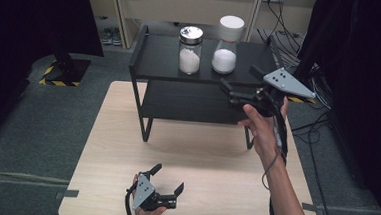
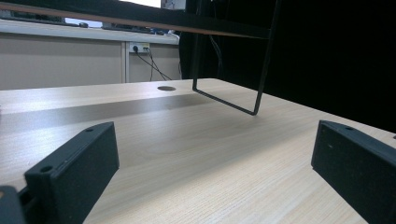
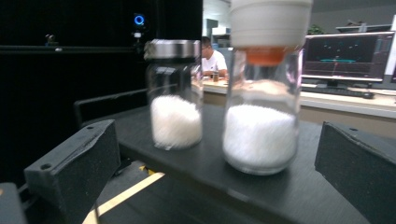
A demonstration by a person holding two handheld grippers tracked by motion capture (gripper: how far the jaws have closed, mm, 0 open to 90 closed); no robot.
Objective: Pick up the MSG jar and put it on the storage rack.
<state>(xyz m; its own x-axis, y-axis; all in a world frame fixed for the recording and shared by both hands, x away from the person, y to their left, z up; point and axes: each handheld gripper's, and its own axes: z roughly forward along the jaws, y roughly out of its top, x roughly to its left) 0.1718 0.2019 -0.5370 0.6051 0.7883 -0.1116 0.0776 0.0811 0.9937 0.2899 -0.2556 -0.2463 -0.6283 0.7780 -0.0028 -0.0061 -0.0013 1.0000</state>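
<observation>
1. The clear glass jar with a white cap and white granules (image 1: pixel 227 44) stands upright on the top of the black metal shelf rack (image 1: pixel 154 60), right of the clear glass jar with a silver lid (image 1: pixel 190 50).
2. The right tool (image 1: pixel 227 88), jaws wide apart and empty, is level with the white-capped jar, which stands ahead between its jaws in the right gripper view (image 3: pixel 261 107); this hand is nearer.
3. The left tool (image 1: pixel 166 178) rests open and empty on the pale wooden bench (image 1: pixel 200 153).
4. The left gripper view shows the rack's leg (image 2: pixel 254 109) from below.

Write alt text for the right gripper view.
Two clear jars of white granules stand on a black shelf, framed between the open right gripper: the white-capped jar nearer, the silver-lidded jar farther left. A person sits at a desk with monitors behind.
</observation>
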